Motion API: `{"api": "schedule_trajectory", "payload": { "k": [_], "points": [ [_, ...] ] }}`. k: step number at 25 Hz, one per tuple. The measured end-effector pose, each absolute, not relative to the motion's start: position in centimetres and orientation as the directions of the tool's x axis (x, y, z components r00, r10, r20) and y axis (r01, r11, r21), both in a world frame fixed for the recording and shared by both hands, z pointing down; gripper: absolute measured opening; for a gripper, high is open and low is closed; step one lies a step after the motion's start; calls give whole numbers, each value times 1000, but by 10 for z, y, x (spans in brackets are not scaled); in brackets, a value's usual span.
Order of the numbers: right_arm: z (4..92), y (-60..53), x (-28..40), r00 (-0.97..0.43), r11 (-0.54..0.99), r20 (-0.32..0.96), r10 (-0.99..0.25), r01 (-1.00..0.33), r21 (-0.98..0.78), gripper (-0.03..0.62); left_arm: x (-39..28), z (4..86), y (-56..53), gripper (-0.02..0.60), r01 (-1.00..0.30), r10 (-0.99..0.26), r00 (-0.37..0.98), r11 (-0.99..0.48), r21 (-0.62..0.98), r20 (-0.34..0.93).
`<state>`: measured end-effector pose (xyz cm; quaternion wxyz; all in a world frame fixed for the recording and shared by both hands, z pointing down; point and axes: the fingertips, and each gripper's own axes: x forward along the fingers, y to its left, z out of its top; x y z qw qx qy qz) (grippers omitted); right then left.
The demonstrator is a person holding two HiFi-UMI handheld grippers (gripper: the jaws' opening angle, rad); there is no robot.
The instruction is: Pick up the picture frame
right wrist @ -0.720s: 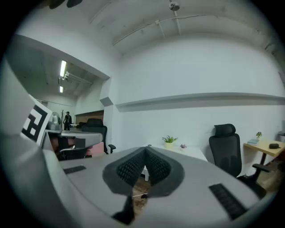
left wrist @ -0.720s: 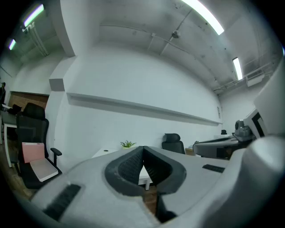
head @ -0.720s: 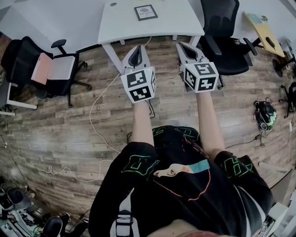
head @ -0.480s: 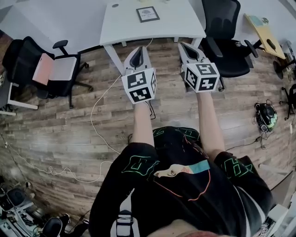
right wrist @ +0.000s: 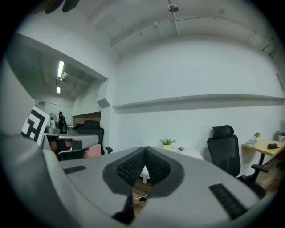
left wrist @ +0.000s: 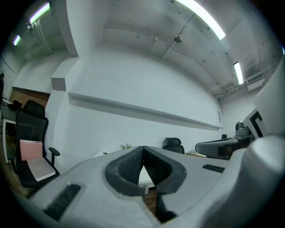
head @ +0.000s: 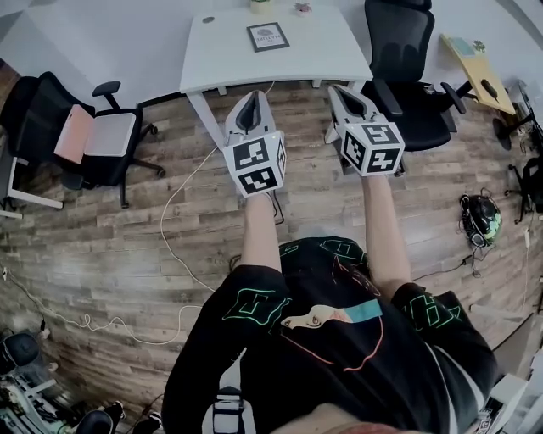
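The wooden floor (head: pixel 110 246) lies open between the person and the white tabletop (head: pixel 221 51), crossed only by a thin cable (head: pixel 170 212). A black office chair (head: pixel 405 51) stands just beside the tabletop's right end, and another chair (head: pixel 85 131) sits well apart on the left. The near edge looks free to step up to.

Both claws are held level and short of that edge. The left claw (head: pixel 250 96) is closed tip to tip with nothing between its jaws, and so is the right claw (head: pixel 340 90). Either must open before a grasp.

The picture frame (head: pixel 268 36) sits on the tabletop past the middle, with bare surface all round it. A small plant pot (head: pixel 259 5) stands near the far edge behind it. Whether the frame lies flat or leans on a stand is unclear. It is probably light and stiff, with a smooth, breakable face, so pinching across one dark border rail seems safest.
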<state>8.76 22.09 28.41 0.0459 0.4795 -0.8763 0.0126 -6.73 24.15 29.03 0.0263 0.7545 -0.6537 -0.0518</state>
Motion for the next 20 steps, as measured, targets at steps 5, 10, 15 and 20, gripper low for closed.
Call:
{"api": "schedule_trajectory", "payload": {
  "k": [5,10,15,20],
  "points": [
    [292,218,78,-548,554,114,-829,-832,32,5,-72,300,235,5,-982,-990,140,-142,123,-25],
    [297,208,86,-533,539,124,-837,-843,11,5,-69,308,227,5,-983,-990,138,-138,119,-9],
    [306,192,77,-540,545,133,-831,-839,-2,5,-79,316,212,5,-984,-991,131,-129,126,9],
    [315,174,70,-548,554,154,-822,-833,-9,5,-82,325,195,5,-982,-991,130,-125,139,27]
  ]
}}
